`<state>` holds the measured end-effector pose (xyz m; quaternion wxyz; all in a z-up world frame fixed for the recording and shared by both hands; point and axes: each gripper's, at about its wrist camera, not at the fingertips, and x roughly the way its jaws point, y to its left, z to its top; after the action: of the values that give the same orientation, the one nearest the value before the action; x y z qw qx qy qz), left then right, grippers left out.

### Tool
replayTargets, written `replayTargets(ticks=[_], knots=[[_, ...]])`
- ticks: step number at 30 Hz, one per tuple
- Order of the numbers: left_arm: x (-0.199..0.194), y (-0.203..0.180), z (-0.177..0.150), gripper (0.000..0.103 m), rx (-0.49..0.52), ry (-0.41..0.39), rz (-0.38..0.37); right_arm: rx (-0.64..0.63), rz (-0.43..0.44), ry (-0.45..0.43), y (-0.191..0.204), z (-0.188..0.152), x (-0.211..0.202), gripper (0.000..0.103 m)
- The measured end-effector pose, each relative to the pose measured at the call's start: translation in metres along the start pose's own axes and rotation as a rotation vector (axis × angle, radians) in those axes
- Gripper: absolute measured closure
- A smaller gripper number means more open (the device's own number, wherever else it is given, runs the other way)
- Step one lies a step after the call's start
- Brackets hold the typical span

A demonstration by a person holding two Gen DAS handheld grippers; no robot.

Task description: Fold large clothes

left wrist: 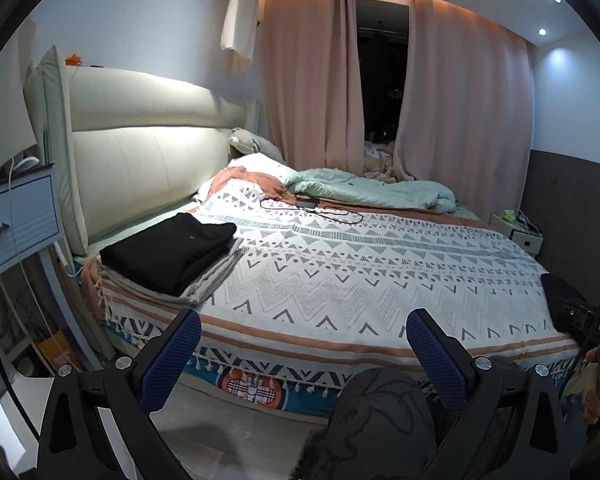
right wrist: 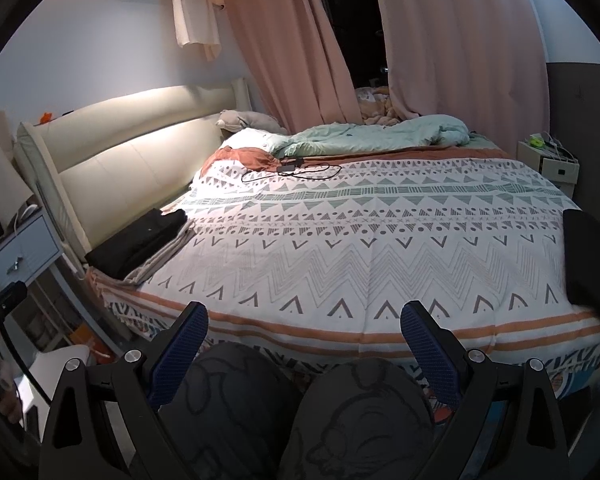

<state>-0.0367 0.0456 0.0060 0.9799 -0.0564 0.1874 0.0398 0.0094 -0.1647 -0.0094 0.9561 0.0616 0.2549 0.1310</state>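
Observation:
A folded black garment (left wrist: 168, 250) lies on a folded grey one (left wrist: 210, 280) at the near left corner of the patterned bed cover (left wrist: 360, 264). The stack also shows in the right wrist view (right wrist: 136, 242). Another dark garment (left wrist: 560, 292) lies at the bed's right edge, also in the right wrist view (right wrist: 588, 256). My left gripper (left wrist: 302, 330) is open and empty, held off the bed's near edge. My right gripper (right wrist: 304, 324) is open and empty above the person's knees (right wrist: 340, 412).
A black cable with an adapter (left wrist: 308, 206) lies on the bed's far part beside a mint duvet (left wrist: 372, 190). A blue nightstand (left wrist: 16, 220) stands at the left, a small white one (left wrist: 516, 230) at the far right. Pink curtains (left wrist: 312, 80) hang behind.

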Motion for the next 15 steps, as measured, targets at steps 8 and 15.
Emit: replayTargets(ticks=[8, 15], knots=[[-0.0025, 0.0018, -0.0017, 0.0, 0.0, 0.004, -0.005, -0.002, -0.001, 0.005, -0.0008, -0.0028, 0.0002, 0.006], [-0.0039, 0.0014, -0.0022, 0.0, 0.001, 0.004, -0.006, -0.002, -0.003, 0.002, 0.0006, -0.0034, -0.0017, 0.006]])
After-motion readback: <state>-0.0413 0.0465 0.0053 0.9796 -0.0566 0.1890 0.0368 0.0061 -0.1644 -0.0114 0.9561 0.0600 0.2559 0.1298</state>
